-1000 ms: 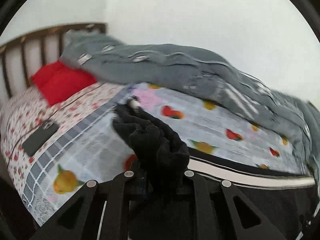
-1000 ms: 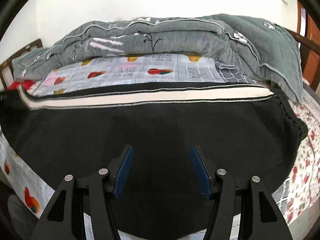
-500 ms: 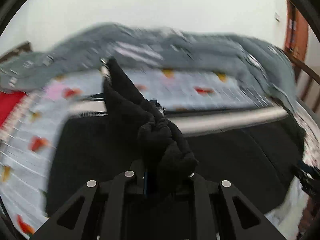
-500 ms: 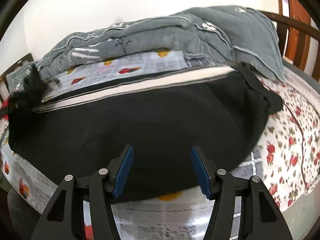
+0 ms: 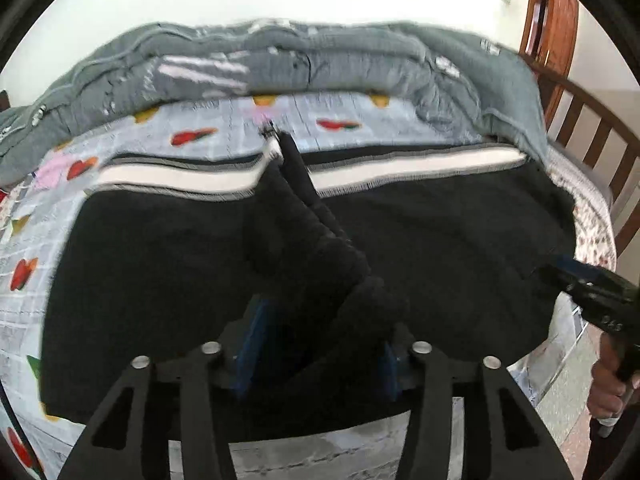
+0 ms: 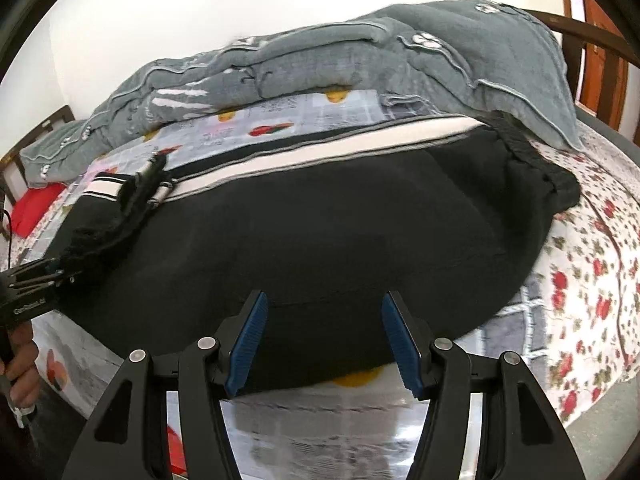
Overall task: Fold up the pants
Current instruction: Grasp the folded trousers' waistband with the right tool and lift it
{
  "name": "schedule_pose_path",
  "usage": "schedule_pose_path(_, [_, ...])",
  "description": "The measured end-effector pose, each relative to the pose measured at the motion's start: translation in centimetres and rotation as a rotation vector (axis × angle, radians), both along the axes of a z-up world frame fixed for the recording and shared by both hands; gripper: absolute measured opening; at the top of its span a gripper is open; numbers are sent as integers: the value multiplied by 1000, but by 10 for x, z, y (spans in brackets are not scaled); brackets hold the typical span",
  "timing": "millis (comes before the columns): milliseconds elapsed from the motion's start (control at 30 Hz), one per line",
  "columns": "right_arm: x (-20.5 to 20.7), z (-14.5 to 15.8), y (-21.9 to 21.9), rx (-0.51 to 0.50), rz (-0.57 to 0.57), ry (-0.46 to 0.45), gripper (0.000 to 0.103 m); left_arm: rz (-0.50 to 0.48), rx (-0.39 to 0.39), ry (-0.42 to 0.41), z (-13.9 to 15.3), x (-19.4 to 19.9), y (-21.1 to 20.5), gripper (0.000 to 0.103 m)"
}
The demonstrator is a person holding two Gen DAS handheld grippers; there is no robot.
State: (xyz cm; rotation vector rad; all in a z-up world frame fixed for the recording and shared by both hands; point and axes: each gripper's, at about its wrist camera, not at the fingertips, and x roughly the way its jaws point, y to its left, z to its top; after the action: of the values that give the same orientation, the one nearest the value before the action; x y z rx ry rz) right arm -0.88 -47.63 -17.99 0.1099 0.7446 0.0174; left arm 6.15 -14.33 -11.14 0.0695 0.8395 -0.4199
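Note:
Black pants with a white side stripe lie spread across the bed. Their bunched leg end drapes back over the pants and into my left gripper. Its jaws are opening: the blue pads stand apart from the cloth that lies between them. From the right wrist view the pants fill the middle and the left gripper shows at the left with the leg end trailing from it. My right gripper hangs open over the pants' near edge, nothing between its fingers; it appears at the right.
A grey quilt is heaped along the far side of the bed. Fruit-print sheet and floral sheet cover the mattress. A red pillow lies far left. Wooden bed rails and a door stand at the right.
The left gripper swung from the bed's left side over the spread pants, carrying the bunched leg end, and its jaws have spread apart. The right gripper shifted slightly toward the near edge.

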Motion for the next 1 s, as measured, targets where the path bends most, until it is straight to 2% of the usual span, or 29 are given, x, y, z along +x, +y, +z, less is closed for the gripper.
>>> schedule_pose_path(67, [2,4,12,-3,16,-4,59,3,-31,-26,6,-1,17,61])
schedule_pose_path(133, [7,8,25,-2,38,-11,59,1,-76,-46,12,-5,38,62])
schedule_pose_path(233, [13,15,48,15,78,-20,59,19,-103,-92,20,-10,65,71])
schedule_pose_path(300, [18,18,65,31,105,-22,59,74,-90,-118,23,-9,84,71])
schedule_pose_path(367, [24,19,86,50,140,-21,59,122,-87,-110,23,-5,106,71])
schedule_pose_path(533, [33,19,134,85,218,-15,59,291,-20,-87,16,4,152,71])
schedule_pose_path(733, [47,9,172,84,258,33,58,342,-44,-70,11,6,182,71])
schedule_pose_path(833, [56,0,181,99,258,78,46,346,-59,-74,12,8,185,71])
schedule_pose_path(900, [60,-4,185,115,251,106,30,346,-64,-78,11,8,185,71])
schedule_pose_path(933, [60,-4,186,107,241,102,30,345,-65,-80,11,7,187,71])
schedule_pose_path(1000, [55,1,188,84,237,74,23,346,-64,-83,12,6,188,71])
